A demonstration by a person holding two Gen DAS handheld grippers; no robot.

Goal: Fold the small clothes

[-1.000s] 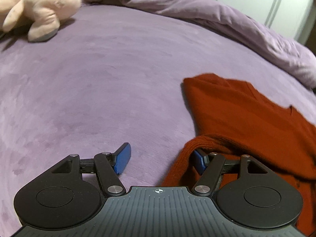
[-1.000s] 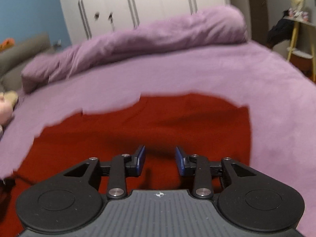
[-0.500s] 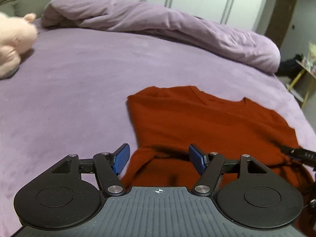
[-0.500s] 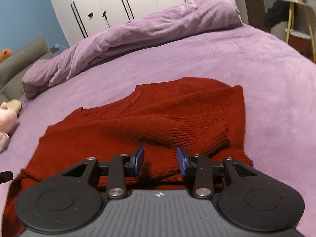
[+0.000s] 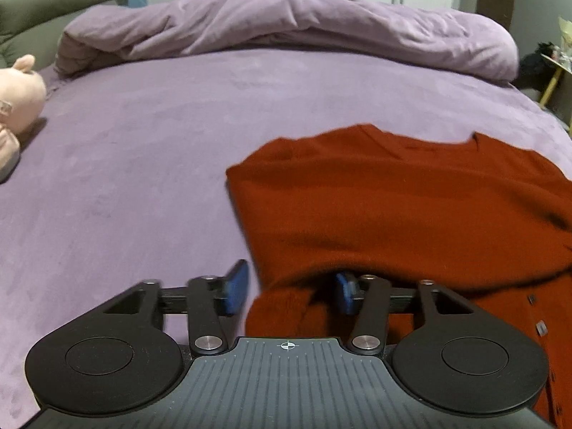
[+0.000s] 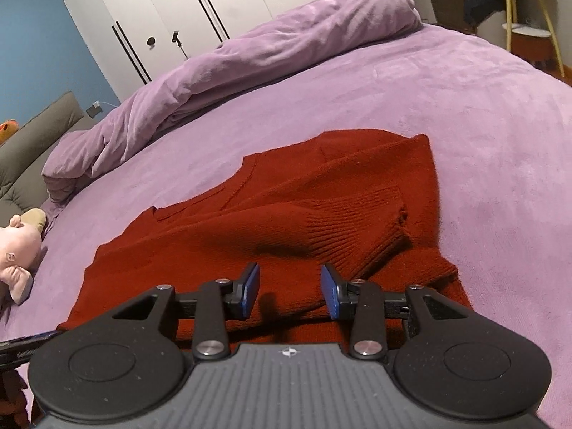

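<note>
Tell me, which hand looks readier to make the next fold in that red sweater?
Probably the left: the left gripper is closing with a bunched edge of the red sweater between its jaws. The right gripper hovers open above it, gripping nothing.

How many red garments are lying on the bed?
1. The red sweater lies spread on the purple bed, one ribbed cuff folded across it. Another piece could be hidden beneath it; I cannot tell.

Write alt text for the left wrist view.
The left claw is closing around a bunched edge of a red sweater lying on a purple bed; its blue pads do not yet press the cloth. A rumpled purple duvet lies at the far side, and a pink plush toy at the left edge.
</note>
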